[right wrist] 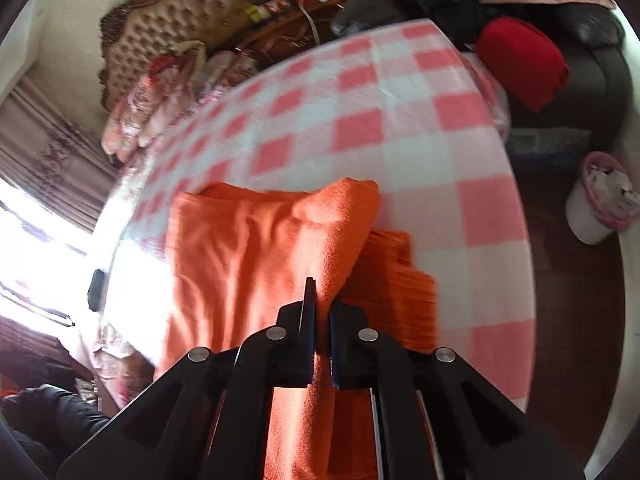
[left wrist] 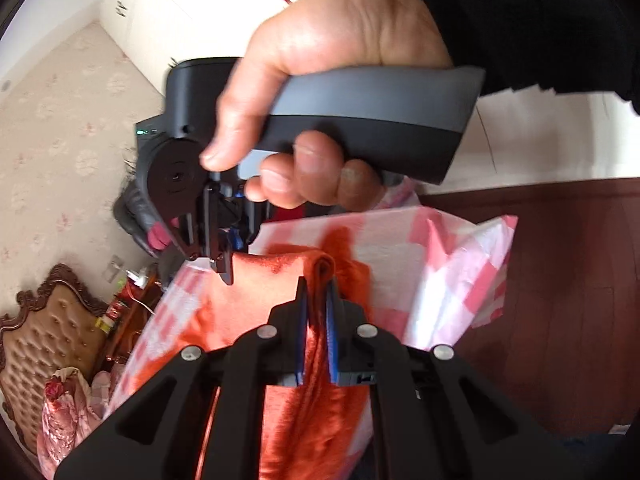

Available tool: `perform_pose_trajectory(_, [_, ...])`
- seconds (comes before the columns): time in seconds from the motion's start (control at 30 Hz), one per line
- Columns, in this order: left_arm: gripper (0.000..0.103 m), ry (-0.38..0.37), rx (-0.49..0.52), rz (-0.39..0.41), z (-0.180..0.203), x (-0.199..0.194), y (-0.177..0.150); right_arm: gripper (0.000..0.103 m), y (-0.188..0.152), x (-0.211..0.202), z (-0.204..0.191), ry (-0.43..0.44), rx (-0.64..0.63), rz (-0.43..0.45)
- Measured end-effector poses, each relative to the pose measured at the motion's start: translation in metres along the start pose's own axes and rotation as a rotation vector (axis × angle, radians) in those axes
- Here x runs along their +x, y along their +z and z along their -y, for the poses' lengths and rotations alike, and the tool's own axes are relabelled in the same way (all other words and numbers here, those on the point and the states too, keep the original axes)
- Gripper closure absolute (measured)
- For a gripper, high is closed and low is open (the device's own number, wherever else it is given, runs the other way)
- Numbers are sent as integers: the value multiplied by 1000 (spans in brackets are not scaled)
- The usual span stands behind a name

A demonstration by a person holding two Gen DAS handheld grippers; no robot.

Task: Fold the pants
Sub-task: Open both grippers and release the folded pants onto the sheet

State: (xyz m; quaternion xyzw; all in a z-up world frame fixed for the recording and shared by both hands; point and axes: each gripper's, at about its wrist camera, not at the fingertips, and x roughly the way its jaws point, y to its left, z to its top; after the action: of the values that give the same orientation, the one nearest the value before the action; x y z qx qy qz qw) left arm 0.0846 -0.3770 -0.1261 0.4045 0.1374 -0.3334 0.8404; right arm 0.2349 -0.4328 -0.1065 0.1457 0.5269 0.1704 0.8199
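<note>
A tufted headboard (right wrist: 176,28) with a carved dark frame stands against pale floral wallpaper (left wrist: 60,128). Bright daylight pours through the curtained window (right wrist: 36,224). Dark wood floor (left wrist: 560,300) runs past a white bin (right wrist: 596,208) and black armchair (right wrist: 592,60).

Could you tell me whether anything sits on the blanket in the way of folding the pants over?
Nothing visible does. Both tongs, left and right, are already shut on the orange pants, and the checked blanket beyond them is bare.

I see orange pants (right wrist: 256,248) pinched between my black fingers (right wrist: 308,300), which have blue pads (left wrist: 331,320). Beyond the fingertips, the blanket (right wrist: 360,120) is checked pink and white, and a red cushion (right wrist: 520,60) lies past it.
</note>
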Motion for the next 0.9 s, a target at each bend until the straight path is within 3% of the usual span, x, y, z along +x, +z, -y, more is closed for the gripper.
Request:
perform_pose_trajectory(0.07, [95, 0, 4, -4, 5, 4, 1, 97, -3, 5, 7, -10, 4, -11])
perform_pose_trajectory(0.23, [95, 44, 0, 34, 4, 7, 14, 97, 2, -19, -2, -4, -58, 71])
perform_pose_trajectory(0.4, [95, 29, -31, 17, 8, 33, 22, 97, 8, -1, 11, -113, -111, 73])
perform_pose_trajectory(0.47, [85, -61, -79, 14, 4, 40, 20, 98, 5, 9, 20, -142, -114, 78])
perform_pose_trajectory(0.53, [62, -79, -142, 23, -9, 32, 17, 96, 2, 5, 24, -121, -104, 112])
perform_pose_trajectory(0.63, [61, -109, -316, 69, -53, -4, 4, 79, -2, -9, 22, -205, -103, 169])
perform_pose_trajectory(0.73, [46, -101, -613, 56, -126, -33, -35, 75, -11, -28, 21, -255, -75, 216])
perform_pose_trajectory(0.77, [45, -71, -764, 14, -162, -33, -64, 60, -15, -30, 22, -256, -67, 220])
perform_pose_trajectory(0.8, [45, -59, -854, -18, -182, -28, -83, 51, -19, -30, 24, -277, -64, 220])
perform_pose_trajectory(0.87, [45, -105, -1048, -109, -222, -4, -131, 45, -27, -24, 26, -361, -69, 214])
perform_pose_trajectory(0.9, [45, -177, -1158, -149, -238, 14, -159, 48, -30, -18, 28, -360, -65, 196])
